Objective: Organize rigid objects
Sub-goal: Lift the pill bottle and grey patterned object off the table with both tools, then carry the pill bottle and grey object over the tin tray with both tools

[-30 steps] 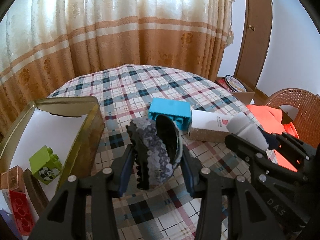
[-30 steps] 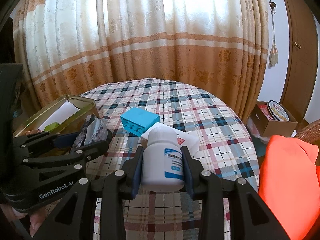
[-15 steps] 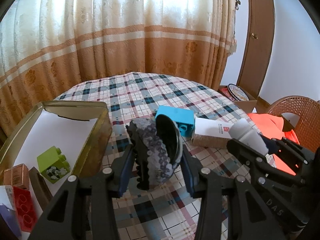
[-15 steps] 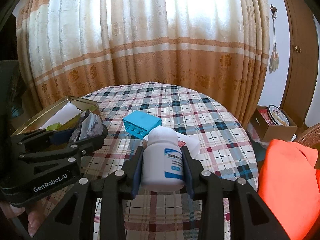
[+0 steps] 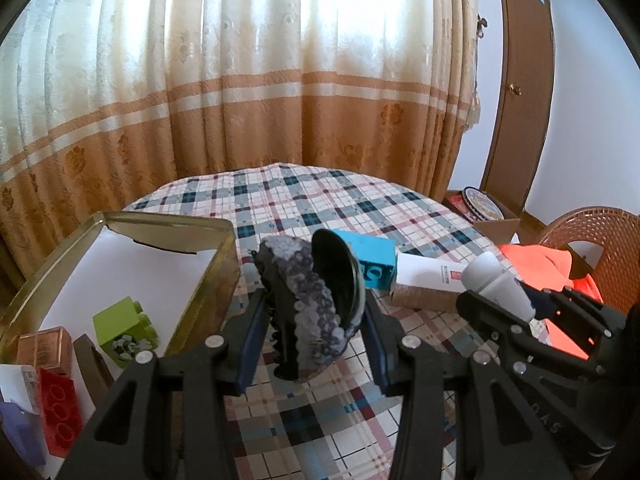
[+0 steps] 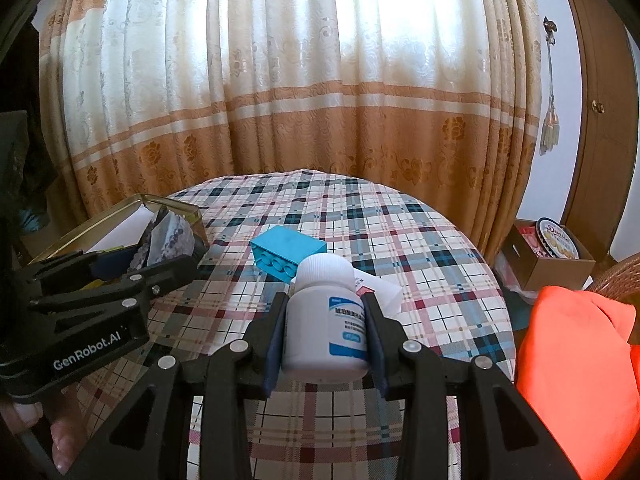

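My left gripper point(image 5: 312, 312) is shut on a dark grey patterned hair clip point(image 5: 308, 304) and holds it above the checked tablecloth, just right of the gold tin point(image 5: 208, 280). My right gripper point(image 6: 326, 328) is shut on a white pill bottle point(image 6: 326, 320) with a blue label, held upright above the table. The bottle also shows in the left wrist view point(image 5: 496, 284). A blue brick point(image 6: 288, 254) and a white carton point(image 5: 428, 284) lie on the table beyond both grippers.
The tin holds a green brick point(image 5: 124, 332), a red brick point(image 5: 58, 412), a copper box point(image 5: 42, 346) and white paper. An orange cloth point(image 6: 580, 360) lies on a wicker chair point(image 5: 592, 240) at the right. A cardboard box point(image 6: 548, 252) with a biscuit tin sits on the floor.
Both grippers have risen a little with their objects still held. The left gripper has drifted slightly toward the tin, so more of its inside shows.
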Tool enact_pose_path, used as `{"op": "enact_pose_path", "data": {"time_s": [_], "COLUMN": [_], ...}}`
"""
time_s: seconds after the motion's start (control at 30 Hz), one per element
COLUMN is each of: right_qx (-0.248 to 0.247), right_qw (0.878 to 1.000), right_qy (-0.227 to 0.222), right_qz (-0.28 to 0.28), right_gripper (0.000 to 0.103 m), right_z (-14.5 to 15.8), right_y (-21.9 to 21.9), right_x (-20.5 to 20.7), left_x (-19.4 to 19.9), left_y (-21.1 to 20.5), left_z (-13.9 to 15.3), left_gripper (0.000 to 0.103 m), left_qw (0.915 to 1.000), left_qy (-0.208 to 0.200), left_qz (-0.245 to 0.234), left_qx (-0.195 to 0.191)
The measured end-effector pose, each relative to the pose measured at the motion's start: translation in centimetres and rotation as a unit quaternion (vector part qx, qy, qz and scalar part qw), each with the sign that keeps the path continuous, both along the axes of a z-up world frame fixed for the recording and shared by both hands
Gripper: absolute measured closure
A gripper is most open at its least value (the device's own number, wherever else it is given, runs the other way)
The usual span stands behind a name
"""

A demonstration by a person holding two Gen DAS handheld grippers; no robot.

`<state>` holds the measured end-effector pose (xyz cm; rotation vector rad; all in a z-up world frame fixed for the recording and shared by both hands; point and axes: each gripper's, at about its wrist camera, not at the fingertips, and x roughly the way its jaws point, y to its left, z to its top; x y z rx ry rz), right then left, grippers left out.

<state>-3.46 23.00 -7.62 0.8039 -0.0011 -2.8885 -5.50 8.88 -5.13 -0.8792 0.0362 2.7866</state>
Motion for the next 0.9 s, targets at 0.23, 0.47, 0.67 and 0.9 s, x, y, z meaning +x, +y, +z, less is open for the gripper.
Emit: {"op": "enact_pose_path", "data": {"time_s": [0.23, 0.47, 0.67, 0.9], "right_qx": [0.008, 0.007, 0.009, 0.012], "right_qw": [1.000, 1.000, 0.999, 0.998], "right_qy": [0.006, -0.001, 0.001, 0.008], "right_qz": [0.007, 0.017, 0.034, 0.057], "right_gripper": [0.064, 0.064, 0.064, 0.064], "right_z": [0.2, 0.4, 1.0, 2.1], "right_y": [-0.2, -0.8, -2.1, -3.6], "right_x": [0.2, -0.1, 0.0, 0.0], "left_x": [1.1, 1.7, 2.4, 3.0], "left_y": [-0.1, -1.5, -3.4, -5.4], "left_z": [0.7, 2.0, 3.2, 4.0], "left_gripper": [0.059, 0.059, 0.059, 0.059], "left_qw": [0.9997, 0.9996, 0.9990, 0.9982], "left_qy": [0.020, 0.027, 0.033, 0.035], "left_qz": [0.001, 0.011, 0.026, 0.047], "left_qx": [-0.011, 0.002, 0.014, 0.016]}}
